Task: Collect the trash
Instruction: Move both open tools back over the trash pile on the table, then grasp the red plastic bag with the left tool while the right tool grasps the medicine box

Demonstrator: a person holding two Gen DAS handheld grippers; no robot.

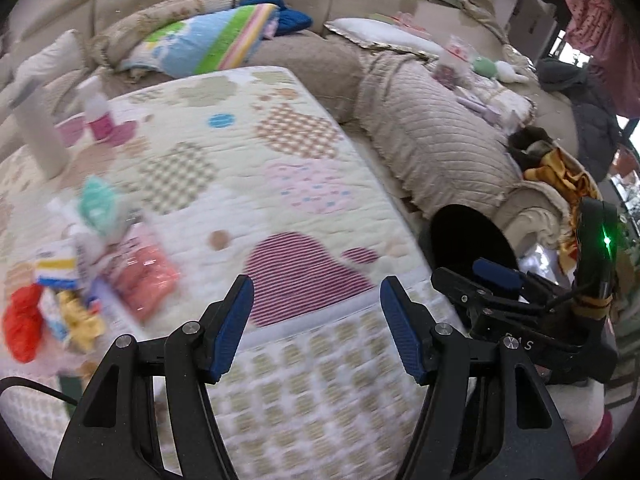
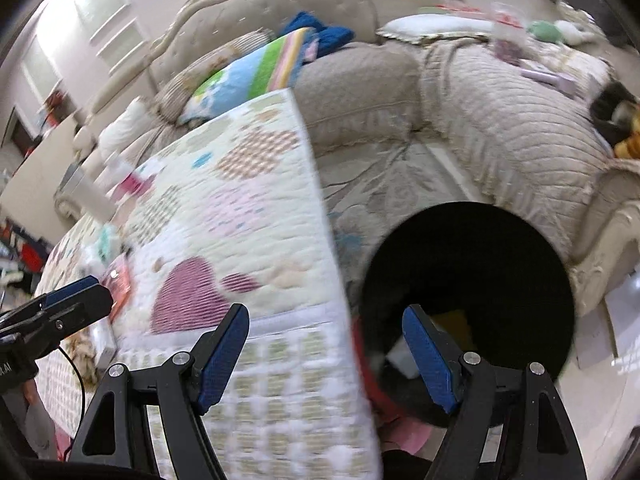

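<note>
Trash (image 1: pixel 80 268) lies in a blurred heap at the left of the quilted tabletop (image 1: pixel 248 184) in your left wrist view: a pink packet (image 1: pixel 146 276), a red crumpled piece (image 1: pixel 22 326), yellow wrappers (image 1: pixel 80 316), a mint pack (image 1: pixel 98 204). Largest around you is the beige sofa (image 2: pixel 500 120). The black bin (image 2: pixel 468 280) stands on the floor just beside the tabletop's right edge, with scraps inside. Your left tool (image 1: pixel 316 326) hangs over the tabletop's near edge, jaws apart and empty. Your right tool (image 2: pixel 326 358) straddles that edge and the bin, jaws wide, holding nothing.
</note>
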